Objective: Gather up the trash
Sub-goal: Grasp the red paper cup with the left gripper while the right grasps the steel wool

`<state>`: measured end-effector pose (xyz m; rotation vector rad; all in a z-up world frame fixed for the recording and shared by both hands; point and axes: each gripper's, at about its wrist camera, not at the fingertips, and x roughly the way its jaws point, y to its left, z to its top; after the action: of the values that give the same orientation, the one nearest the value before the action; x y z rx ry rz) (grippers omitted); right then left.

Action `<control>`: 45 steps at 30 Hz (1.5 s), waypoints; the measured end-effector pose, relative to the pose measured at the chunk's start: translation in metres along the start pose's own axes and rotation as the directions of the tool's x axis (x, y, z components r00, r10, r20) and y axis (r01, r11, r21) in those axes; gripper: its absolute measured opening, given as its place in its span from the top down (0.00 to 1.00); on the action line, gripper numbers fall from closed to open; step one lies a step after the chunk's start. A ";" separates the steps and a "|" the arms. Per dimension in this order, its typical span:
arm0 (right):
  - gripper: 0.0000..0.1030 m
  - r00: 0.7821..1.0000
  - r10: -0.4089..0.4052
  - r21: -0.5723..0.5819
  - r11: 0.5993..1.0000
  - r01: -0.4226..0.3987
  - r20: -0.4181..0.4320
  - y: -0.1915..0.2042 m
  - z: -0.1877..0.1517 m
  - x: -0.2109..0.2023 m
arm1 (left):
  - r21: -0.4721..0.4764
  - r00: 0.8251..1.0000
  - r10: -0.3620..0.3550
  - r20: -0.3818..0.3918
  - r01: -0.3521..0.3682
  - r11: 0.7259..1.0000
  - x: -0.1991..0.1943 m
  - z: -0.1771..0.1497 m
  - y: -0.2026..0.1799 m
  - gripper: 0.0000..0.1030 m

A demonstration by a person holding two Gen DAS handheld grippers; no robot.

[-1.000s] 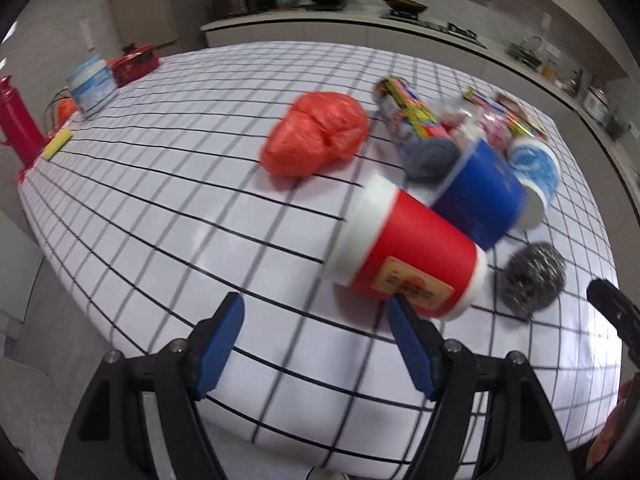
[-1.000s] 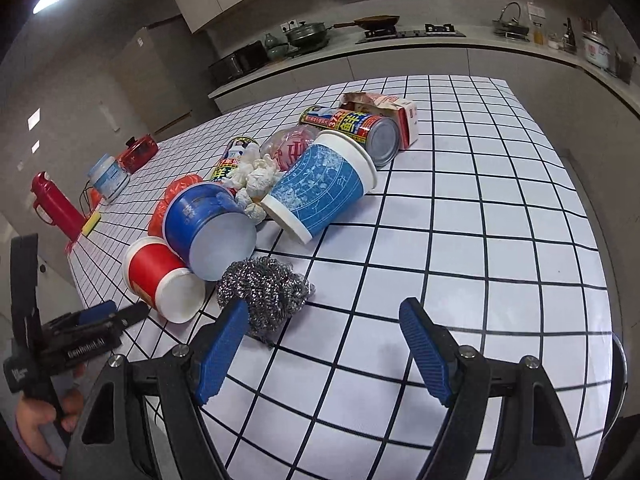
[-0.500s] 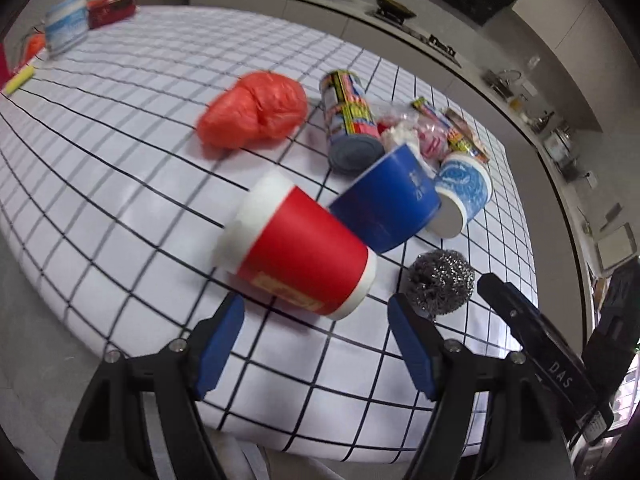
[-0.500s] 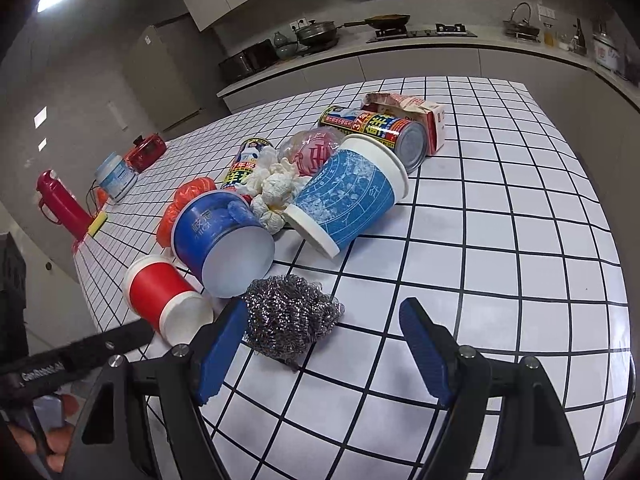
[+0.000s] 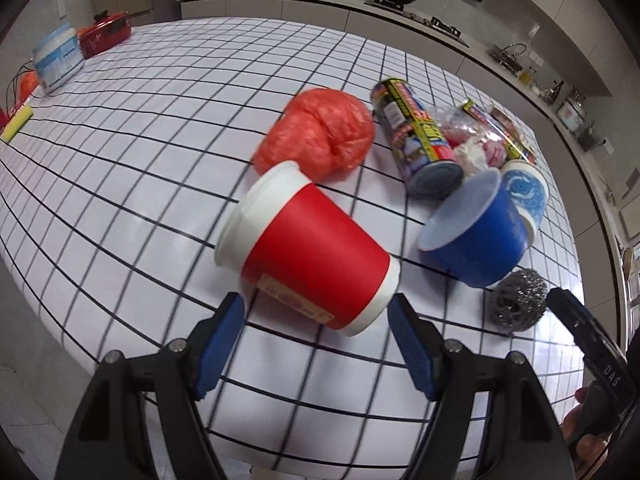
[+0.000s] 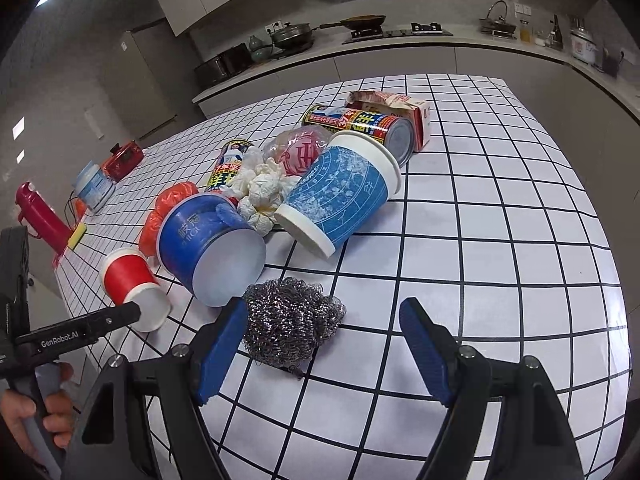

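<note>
Trash lies in a heap on the checked table. A red paper cup lies on its side just ahead of my left gripper, which is open with the cup's base near its blue fingertips, not gripped. Beyond are a blue cup, an orange bag and a can. My right gripper is open above a steel wool ball, which touches its left pad. Ahead lie the blue cup, a patterned cup, crumpled tissue and a can.
At the table's far left stand a red bottle, a yellow sponge, a white tub and a red pot. A torn carton lies behind the cans. A kitchen counter runs along the back. The table's near edge is right under both grippers.
My left gripper has swung back and closed in on the red cup, whose base now lies near its fingertips. The right gripper has crept toward the steel wool.
</note>
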<state>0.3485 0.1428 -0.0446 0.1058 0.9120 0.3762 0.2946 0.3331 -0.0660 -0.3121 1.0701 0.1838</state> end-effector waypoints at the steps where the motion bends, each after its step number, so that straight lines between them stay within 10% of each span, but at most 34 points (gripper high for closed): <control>1: 0.22 1.000 -0.003 0.002 1.000 0.003 0.001 0.001 0.001 0.000 | 0.000 1.000 0.006 -0.001 -0.006 1.000 -0.001 -0.001 0.003 0.27; 19: 0.23 1.000 -0.020 0.009 1.000 0.020 0.001 0.014 -0.003 0.001 | -0.219 0.988 -0.149 -0.038 0.137 0.966 0.020 0.015 0.018 0.25; 34: 0.23 0.999 -0.038 0.002 0.999 0.038 -0.005 0.021 0.001 0.012 | -0.063 0.989 -0.104 -0.101 0.098 0.993 0.021 0.012 0.044 0.25; 45: 0.23 0.997 -0.071 -0.006 0.997 0.071 -0.025 0.031 -0.001 0.025 | -0.125 0.990 -0.115 -0.077 0.105 0.987 0.028 0.026 0.053 0.25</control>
<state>0.3531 0.1808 -0.0557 0.0644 0.9373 0.3145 0.3134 0.3914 -0.0875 -0.4907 1.1234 0.1378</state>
